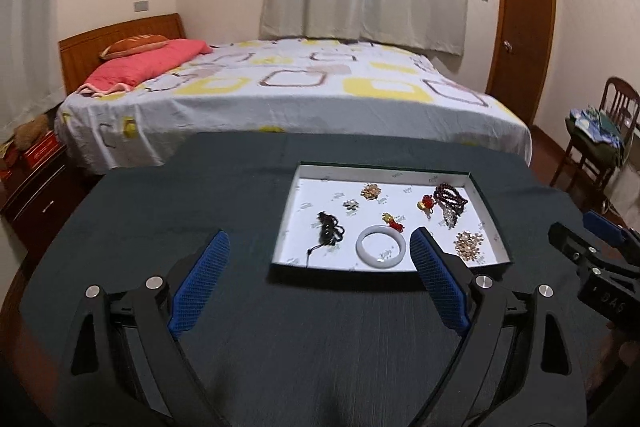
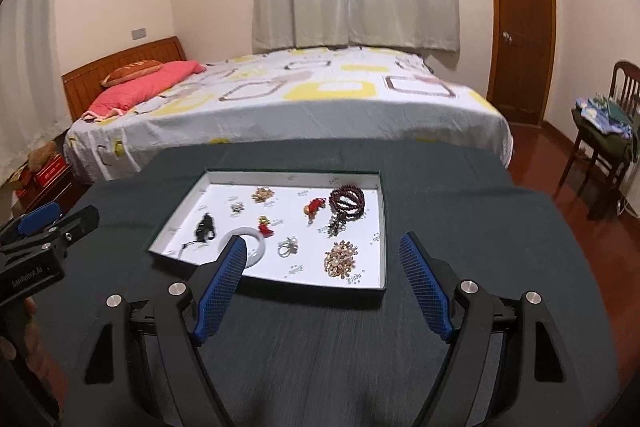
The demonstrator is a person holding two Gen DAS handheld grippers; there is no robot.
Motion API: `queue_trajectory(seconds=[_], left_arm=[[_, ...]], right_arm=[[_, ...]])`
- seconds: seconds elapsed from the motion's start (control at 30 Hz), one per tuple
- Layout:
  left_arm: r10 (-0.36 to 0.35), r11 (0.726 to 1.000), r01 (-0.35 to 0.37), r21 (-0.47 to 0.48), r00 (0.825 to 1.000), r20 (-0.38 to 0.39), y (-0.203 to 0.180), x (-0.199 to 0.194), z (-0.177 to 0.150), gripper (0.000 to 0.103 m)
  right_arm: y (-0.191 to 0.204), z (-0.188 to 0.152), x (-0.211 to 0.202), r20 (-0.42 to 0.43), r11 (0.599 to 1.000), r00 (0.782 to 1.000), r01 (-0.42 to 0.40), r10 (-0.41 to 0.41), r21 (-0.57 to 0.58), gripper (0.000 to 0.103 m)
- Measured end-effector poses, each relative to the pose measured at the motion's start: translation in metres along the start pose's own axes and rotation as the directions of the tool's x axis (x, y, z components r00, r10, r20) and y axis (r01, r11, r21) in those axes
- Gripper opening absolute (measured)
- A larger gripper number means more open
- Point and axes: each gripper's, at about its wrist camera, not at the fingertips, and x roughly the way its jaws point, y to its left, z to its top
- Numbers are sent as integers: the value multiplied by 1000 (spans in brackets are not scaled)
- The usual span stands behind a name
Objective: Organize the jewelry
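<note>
Dark cloth covers the counter, and a shallow white tray sits on it ahead of both grippers. The left gripper has its jaws wide apart and empty; a white bangle lies in the tray between them, just left of the right-hand pad. A black cord bundle lies left of the bangle. The right gripper also has its jaws spread and empty, with a gold brooch and a silver ring between them and dark red beads farther ahead.
</note>
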Motion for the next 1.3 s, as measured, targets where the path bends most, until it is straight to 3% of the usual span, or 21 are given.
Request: queue_trajectory(seconds=[0.23,0.57,1.3], left_arm=[[26,999,-25,-28,999,23,15,-50,-13,90],[23,999,-20,-36,996,90,17,-101,-16,90],[15,999,-10,-36,990,143,13,-128,-14,91]], right_arm=[[4,-6,-50,59,1000,998,-4,5,-16,78],[10,-10,-86,106,1000,994,-5,8,-29,78],[13,-9,-109,161,999,987,10,-2,-43,79]])
